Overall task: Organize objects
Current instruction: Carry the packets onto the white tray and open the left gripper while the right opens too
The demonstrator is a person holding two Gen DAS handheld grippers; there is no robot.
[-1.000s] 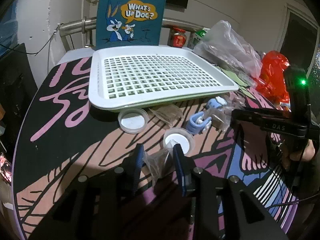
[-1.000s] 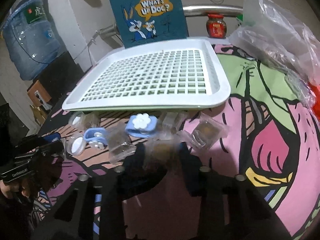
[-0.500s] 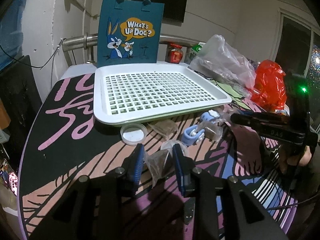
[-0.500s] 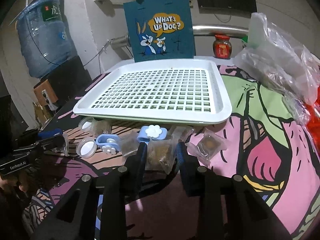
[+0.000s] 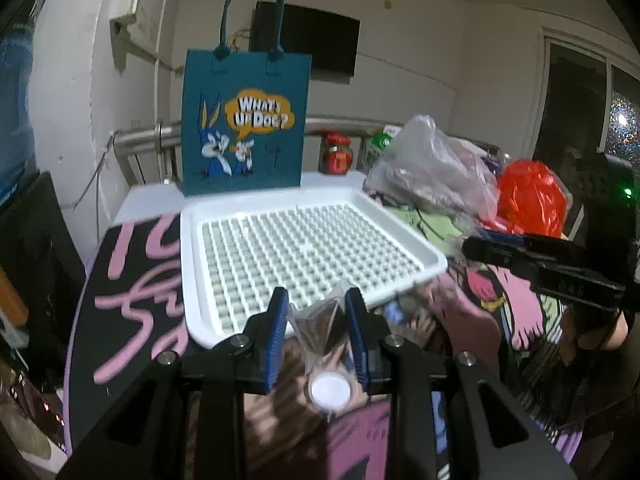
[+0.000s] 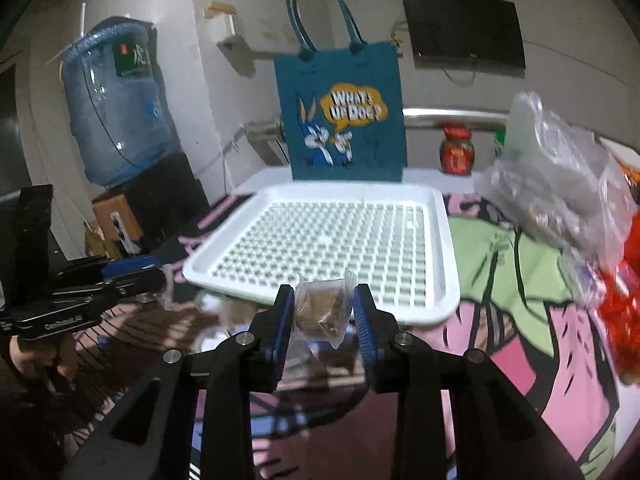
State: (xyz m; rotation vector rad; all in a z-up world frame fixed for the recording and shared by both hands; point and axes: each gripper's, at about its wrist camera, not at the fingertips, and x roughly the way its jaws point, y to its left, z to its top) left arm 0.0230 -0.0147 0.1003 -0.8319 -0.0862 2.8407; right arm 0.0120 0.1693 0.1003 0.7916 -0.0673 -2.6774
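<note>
Both your tongs are clamped on a small clear packet, in front of the white tray.

Your left tongs (image 5: 316, 322) pinch a clear packet with dark content (image 5: 320, 326) between the blue pads; it hangs above the counter (image 5: 128, 300), just before the near rim of the white grid tray (image 5: 312, 256). Below it, a small round white lid (image 5: 330, 390) lies on the counter. Your right tongs (image 6: 324, 312) pinch a clear packet with brown content (image 6: 322, 312), also held up at the near rim of the tray. The tray itself holds no packet. Behind the tray a teal bag (image 6: 344, 120) stands upright, and crumpled plastic bags (image 6: 560, 184) lie at the right.
</note>
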